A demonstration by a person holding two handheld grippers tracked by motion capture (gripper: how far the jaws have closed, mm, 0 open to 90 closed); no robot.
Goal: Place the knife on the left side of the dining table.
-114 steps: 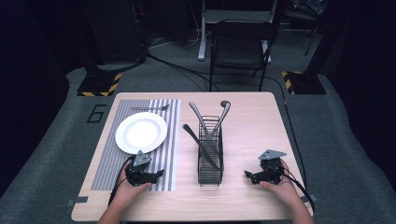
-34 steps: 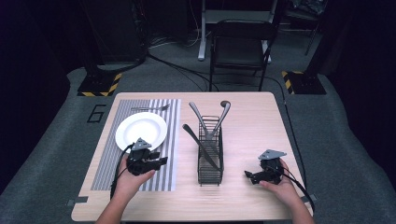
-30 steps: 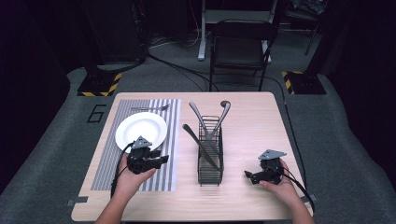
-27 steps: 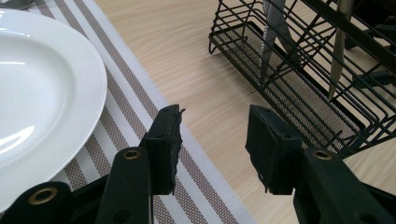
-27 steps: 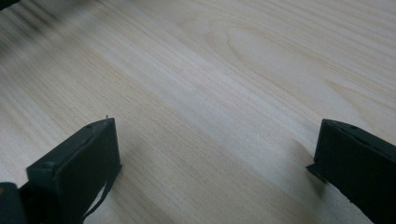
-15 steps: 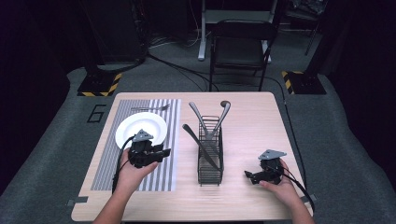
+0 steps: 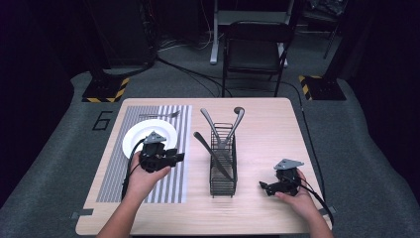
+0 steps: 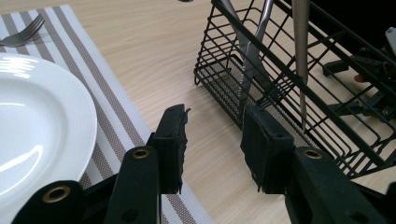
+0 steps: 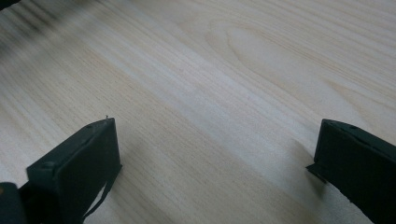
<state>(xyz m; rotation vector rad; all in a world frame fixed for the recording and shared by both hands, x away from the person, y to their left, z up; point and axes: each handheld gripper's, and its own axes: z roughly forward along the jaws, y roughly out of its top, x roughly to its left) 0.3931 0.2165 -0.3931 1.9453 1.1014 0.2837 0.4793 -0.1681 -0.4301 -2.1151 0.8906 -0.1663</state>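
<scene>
My left gripper (image 7: 179,157) hovers over the striped placemat (image 7: 173,186), at the near right rim of the white plate (image 7: 141,135), and points right toward the black wire basket (image 7: 223,171). Its jaws have just been closing a little; they stand apart with nothing between them (image 8: 212,135). The basket (image 8: 289,79) holds a knife (image 7: 210,154), a spoon (image 7: 238,119) and another metal handle (image 7: 208,119). A fork (image 7: 159,115) lies on the mat beyond the plate. My right gripper (image 7: 263,187) rests at the near right of the table, open wide over bare wood (image 9: 215,149).
The wooden table (image 7: 267,124) has free room to the right of the basket and along its near edge. A black chair (image 7: 252,49) stands beyond the far edge. Cables trail from both grippers.
My left gripper has lifted and moved away from the near edge and slightly right, toward the basket. The right gripper has stayed put.
</scene>
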